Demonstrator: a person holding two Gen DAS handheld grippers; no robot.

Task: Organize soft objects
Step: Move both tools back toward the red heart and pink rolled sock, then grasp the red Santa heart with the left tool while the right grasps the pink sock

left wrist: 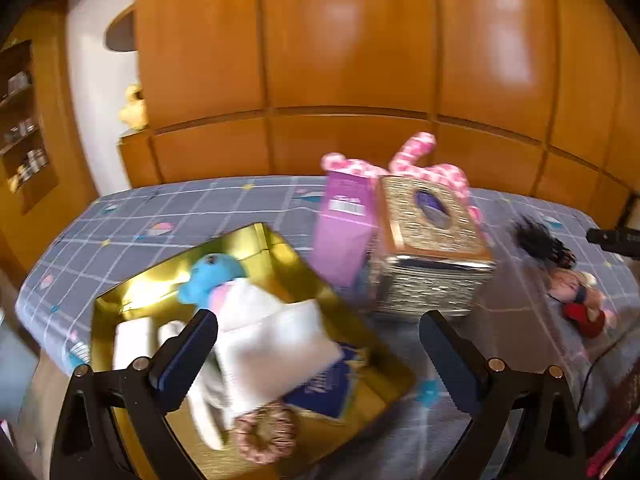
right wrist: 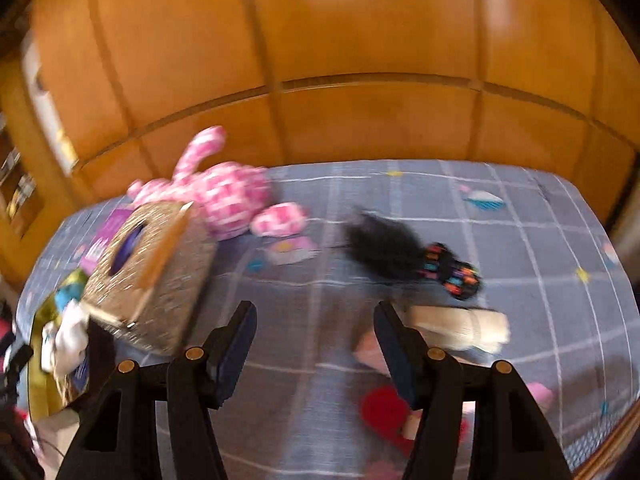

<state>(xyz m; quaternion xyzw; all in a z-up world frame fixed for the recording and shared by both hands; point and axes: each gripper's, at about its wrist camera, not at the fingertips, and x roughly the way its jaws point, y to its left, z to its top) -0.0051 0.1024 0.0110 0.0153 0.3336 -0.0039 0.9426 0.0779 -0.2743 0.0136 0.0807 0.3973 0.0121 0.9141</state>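
Note:
A gold tray (left wrist: 120,300) on the bed holds a blue plush (left wrist: 210,276), white folded cloths (left wrist: 276,344), a brown scrunchie (left wrist: 266,434) and a dark blue packet (left wrist: 324,390). My left gripper (left wrist: 320,344) is open and empty, just above the tray's right side. My right gripper (right wrist: 316,336) is open and empty over the bedsheet. Near its right finger lie a doll with black hair (right wrist: 384,244), a cream piece (right wrist: 460,328) and a red garment (right wrist: 384,408). A pink-and-white plush (right wrist: 232,196) lies at the back.
A glittery gold tissue box (left wrist: 432,248) and a purple carton (left wrist: 344,228) stand between the tray and the doll (left wrist: 576,292). The bed has a grey checked sheet (right wrist: 520,240). Wooden wardrobe doors (left wrist: 340,60) rise behind the bed.

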